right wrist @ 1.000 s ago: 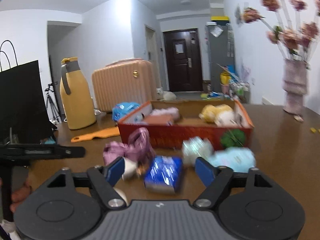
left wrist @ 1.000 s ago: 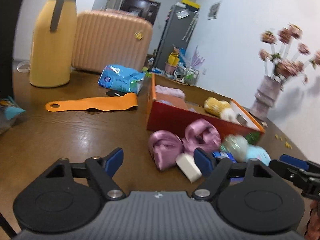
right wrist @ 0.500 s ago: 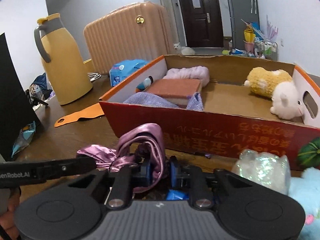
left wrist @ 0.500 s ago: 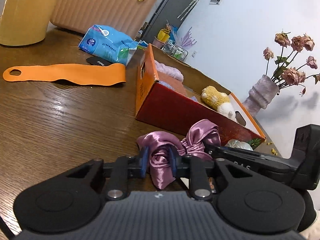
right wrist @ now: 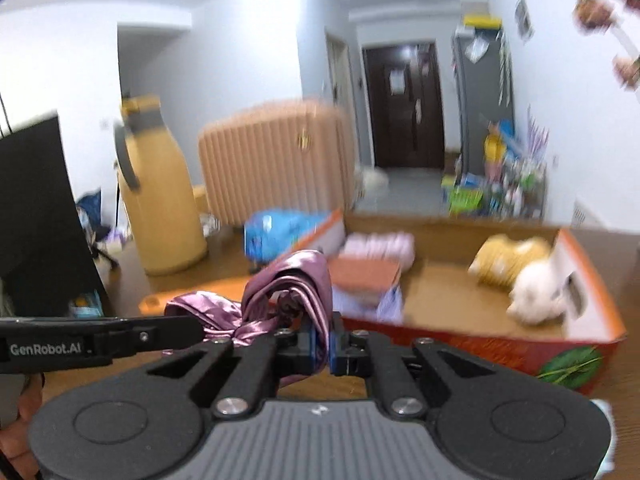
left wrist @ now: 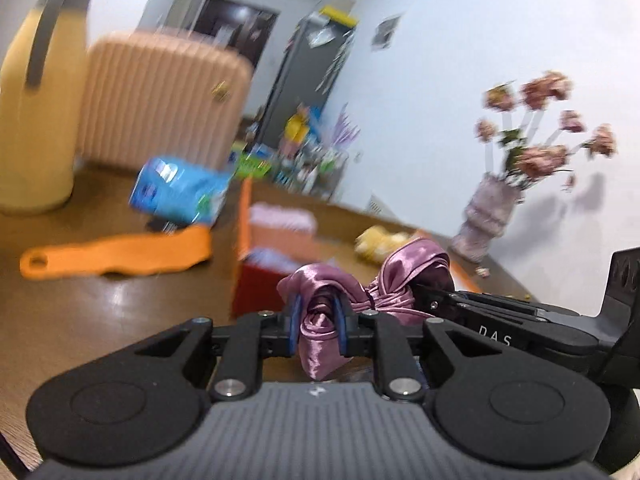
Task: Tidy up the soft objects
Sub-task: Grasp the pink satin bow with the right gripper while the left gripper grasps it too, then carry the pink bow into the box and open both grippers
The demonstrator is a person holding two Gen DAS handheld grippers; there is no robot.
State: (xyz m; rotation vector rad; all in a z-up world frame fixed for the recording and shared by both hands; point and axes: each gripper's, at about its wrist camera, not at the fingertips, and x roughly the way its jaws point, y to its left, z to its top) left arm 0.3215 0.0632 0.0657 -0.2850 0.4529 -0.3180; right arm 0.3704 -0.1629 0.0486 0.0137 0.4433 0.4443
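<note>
**Satin bow held at both ends, in front of the box**

The glossy mauve satin bow-shaped hair tie (left wrist: 362,280) sits at the lower centre of both wrist views, lifted clear of the table and stretched between the two tools. The left gripper (left wrist: 316,326) has its blue pads pinching one rolled loop of the fabric, with the jaws closing the last little way on it. The right gripper (right wrist: 323,342) is clamped on the other loop, and a fold of satin runs down between its blue pads.

By the look of it the bow is very light and wholly limp, with nothing in it to break. The sheen suggests a slippery cloth that could slide out of a shallow pinch. The thick rolled loops look the safer places to hold, and the dark gathered knot (right wrist: 289,305) between them would give the firmest bite.

Behind it, at centre right, stands the open orange-red cardboard box (right wrist: 472,344), already holding a yellow and white plush toy (right wrist: 516,276), a folded lilac cloth (right wrist: 378,246) and a terracotta-coloured pad (right wrist: 366,274).

Everything rests on a dark polished wooden table (left wrist: 100,312). On it lie a flat orange strap (left wrist: 116,258), a blue tissue pack (left wrist: 180,194), a tall yellow thermos jug (left wrist: 36,112) at upper left and a vase of dried pink flowers (left wrist: 486,212) at right. A ribbed peach suitcase (right wrist: 276,168), a dark door (right wrist: 404,104) and white walls lie beyond, blurred.
</note>
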